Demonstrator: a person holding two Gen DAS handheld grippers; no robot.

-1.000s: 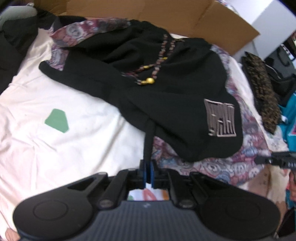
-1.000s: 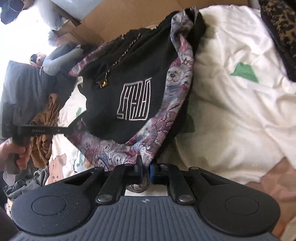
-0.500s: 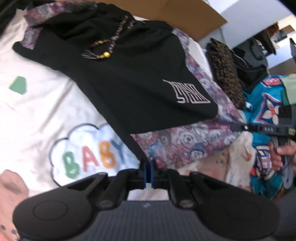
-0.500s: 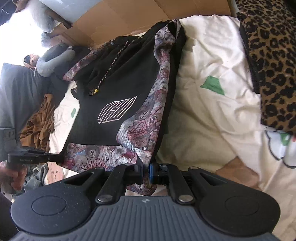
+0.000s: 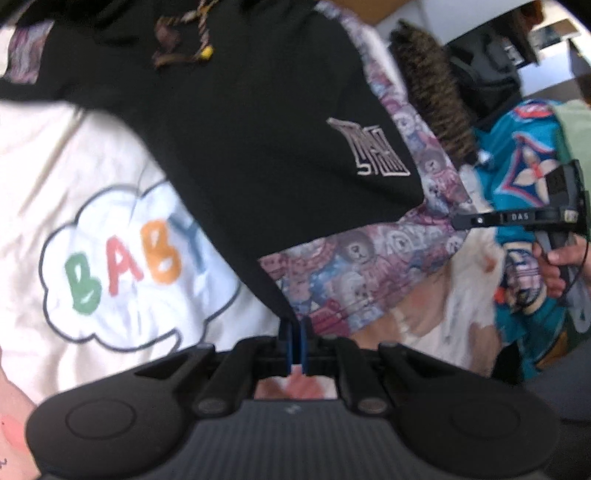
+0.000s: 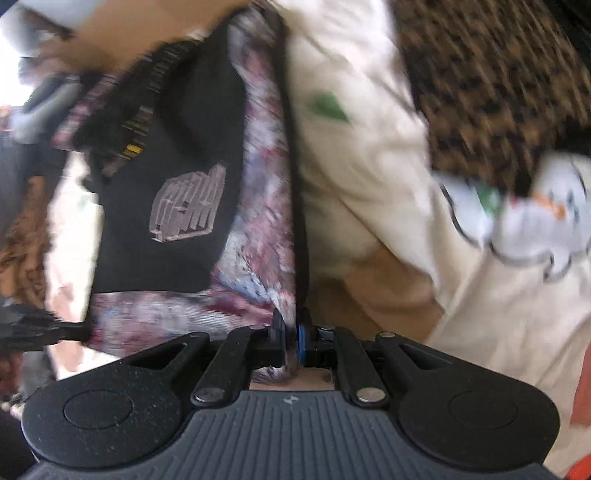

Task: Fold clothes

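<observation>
A black hoodie (image 5: 236, 140) with a bear-print lining (image 5: 369, 266), a pale square logo (image 5: 373, 155) and a beaded drawstring lies stretched over a cream blanket. My left gripper (image 5: 294, 334) is shut on a black corner of its hem. In the right wrist view the same hoodie (image 6: 184, 155) runs away from me, and my right gripper (image 6: 291, 334) is shut on the patterned lining edge (image 6: 266, 206). The right gripper also shows in the left wrist view at far right (image 5: 480, 220), held by a hand. The left gripper (image 6: 79, 328) appears at the left edge of the right wrist view.
The cream blanket (image 5: 74, 162) carries a cloud print reading BABY (image 5: 133, 258). A leopard-print garment (image 6: 498, 85) lies to the right, a teal patterned garment (image 5: 524, 177) beyond it. Brown cardboard (image 6: 129, 26) stands at the far edge, with more clothes piled at left.
Both grippers pulled the hoodie's hem toward me and apart, stretching it flatter. The BABY cloud print came into the left view, and the leopard garment grew larger in the right view.
</observation>
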